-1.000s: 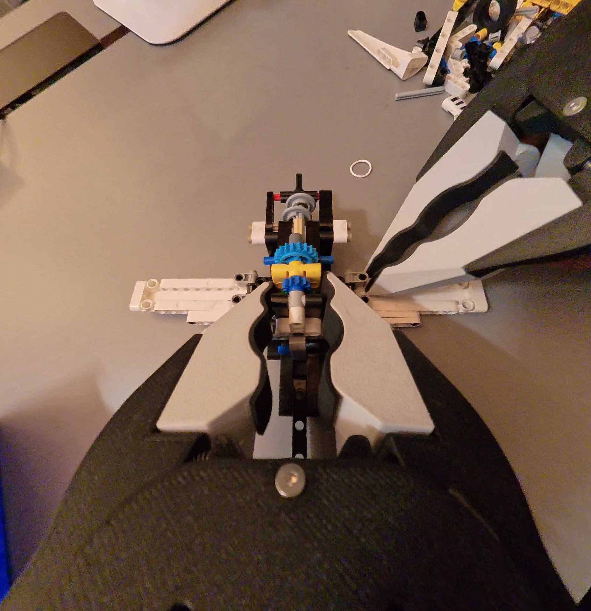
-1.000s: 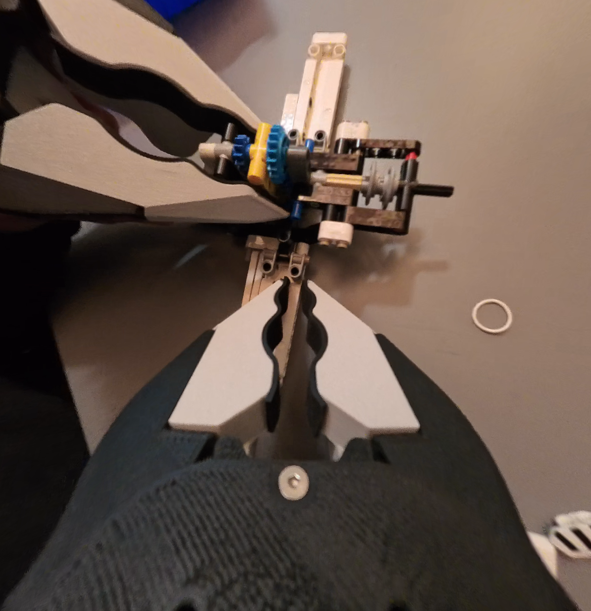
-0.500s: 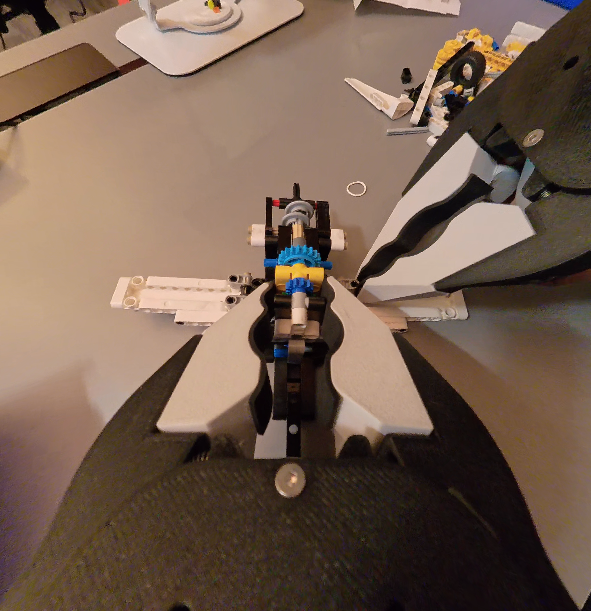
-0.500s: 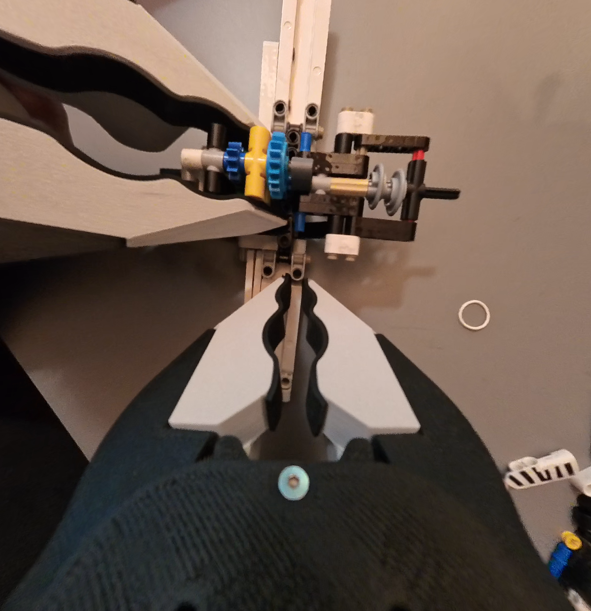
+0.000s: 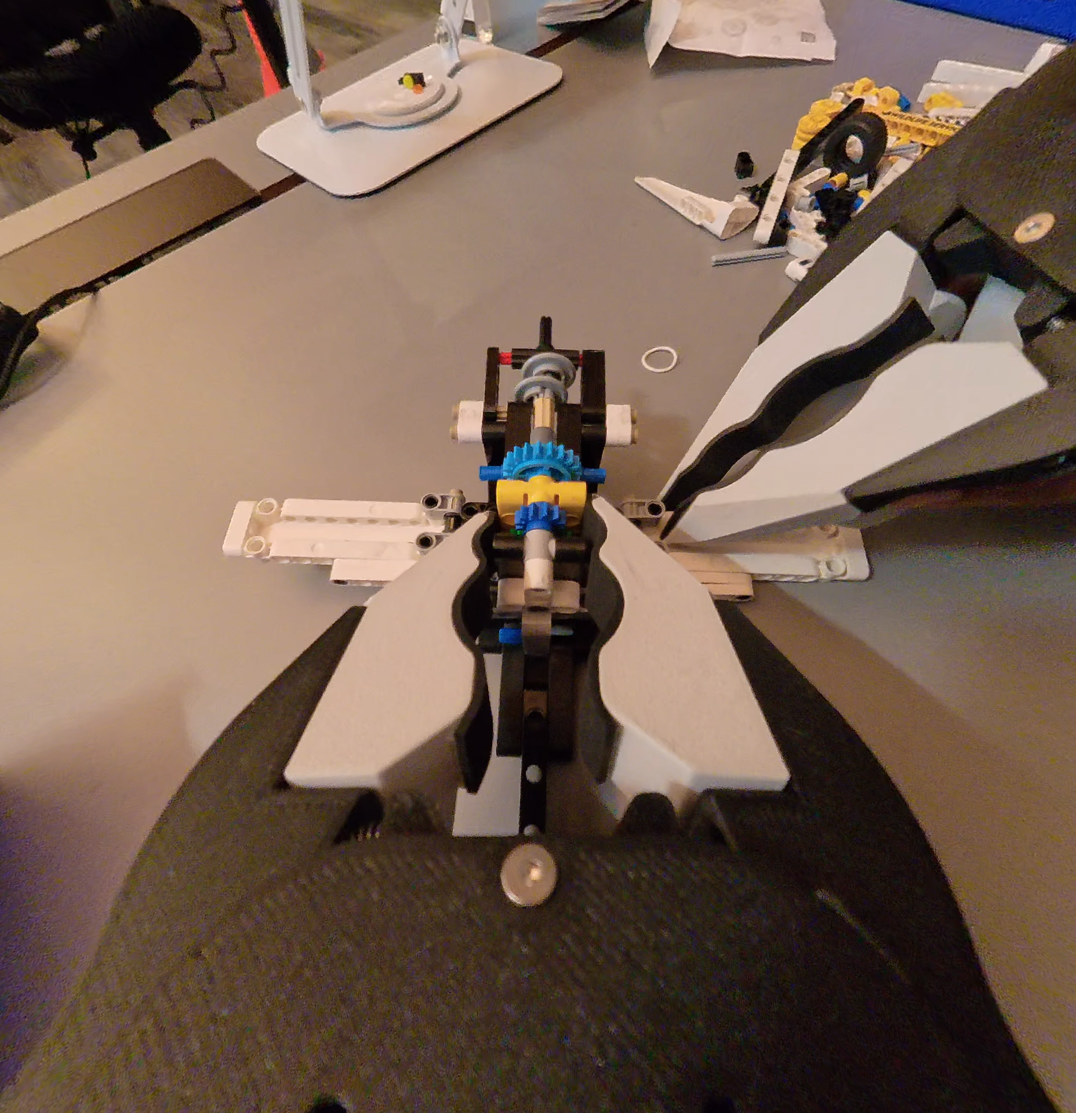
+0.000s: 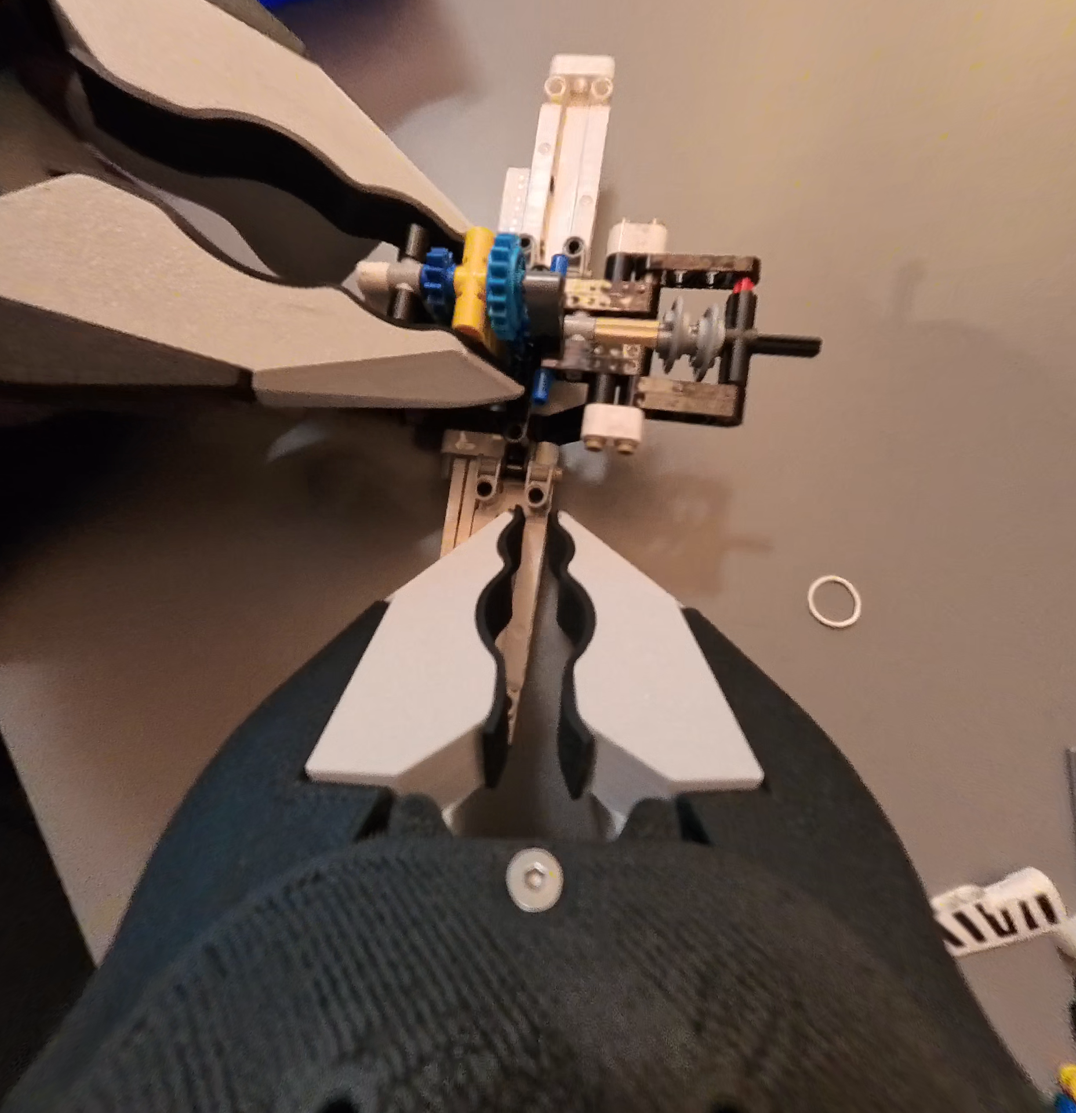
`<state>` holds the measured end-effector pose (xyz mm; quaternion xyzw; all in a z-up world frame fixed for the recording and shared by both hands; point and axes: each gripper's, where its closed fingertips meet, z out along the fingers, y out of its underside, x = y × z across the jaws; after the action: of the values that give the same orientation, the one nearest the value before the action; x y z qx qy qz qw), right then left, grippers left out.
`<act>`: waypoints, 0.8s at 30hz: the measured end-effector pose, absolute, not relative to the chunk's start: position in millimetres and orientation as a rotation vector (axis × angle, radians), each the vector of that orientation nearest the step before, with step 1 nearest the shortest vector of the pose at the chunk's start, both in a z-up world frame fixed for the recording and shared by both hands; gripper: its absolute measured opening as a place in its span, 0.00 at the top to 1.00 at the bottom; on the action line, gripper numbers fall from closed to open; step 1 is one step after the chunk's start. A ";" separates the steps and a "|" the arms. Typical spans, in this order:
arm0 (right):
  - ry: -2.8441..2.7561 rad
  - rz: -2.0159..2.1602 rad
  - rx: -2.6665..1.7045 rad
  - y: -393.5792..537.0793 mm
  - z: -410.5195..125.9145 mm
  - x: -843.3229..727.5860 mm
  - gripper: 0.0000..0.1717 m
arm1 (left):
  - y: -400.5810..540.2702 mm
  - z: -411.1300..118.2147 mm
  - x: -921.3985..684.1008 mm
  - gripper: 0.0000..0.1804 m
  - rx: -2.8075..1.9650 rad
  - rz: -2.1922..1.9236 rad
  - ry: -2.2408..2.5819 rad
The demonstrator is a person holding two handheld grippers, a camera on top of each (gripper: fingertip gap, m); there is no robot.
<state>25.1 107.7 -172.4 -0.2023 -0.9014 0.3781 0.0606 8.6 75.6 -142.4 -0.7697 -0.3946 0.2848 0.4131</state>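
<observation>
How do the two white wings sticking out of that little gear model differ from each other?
The far wing stands free, with nothing touching it; the near wing is pinched edge-on between the right gripper fingers. The far wing shows bright white, the near one shadowed and beige. Both are flat beam panels joined to the same gear model, which the left gripper clamps.

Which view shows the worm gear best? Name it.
The right wrist view: the grey worm gear lies side-on there, both spirals visible on their axle inside the black frame. The left wrist view sees that gear end-on, its coils overlapping and partly hidden behind the blue gear.
</observation>
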 end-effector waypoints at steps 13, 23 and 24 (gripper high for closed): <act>-2.370 1.866 -0.641 134.8 -100.2 -21.0 0.74 | 67.0 -90.2 18.7 0.76 -1.512 0.502 -0.845; -1.921 1.407 -0.144 146.1 -96.3 -24.9 0.70 | 52.4 -79.2 14.8 0.71 -1.392 0.540 -0.869; -1.924 1.403 -0.133 144.6 -97.8 -23.4 0.71 | 53.0 -79.0 15.2 0.71 -1.402 0.567 -0.861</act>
<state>-23.4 144.6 -97.8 -0.0518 -0.7496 0.5468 0.3694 15.2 53.0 -79.0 -0.6158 -0.3782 0.2493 0.6447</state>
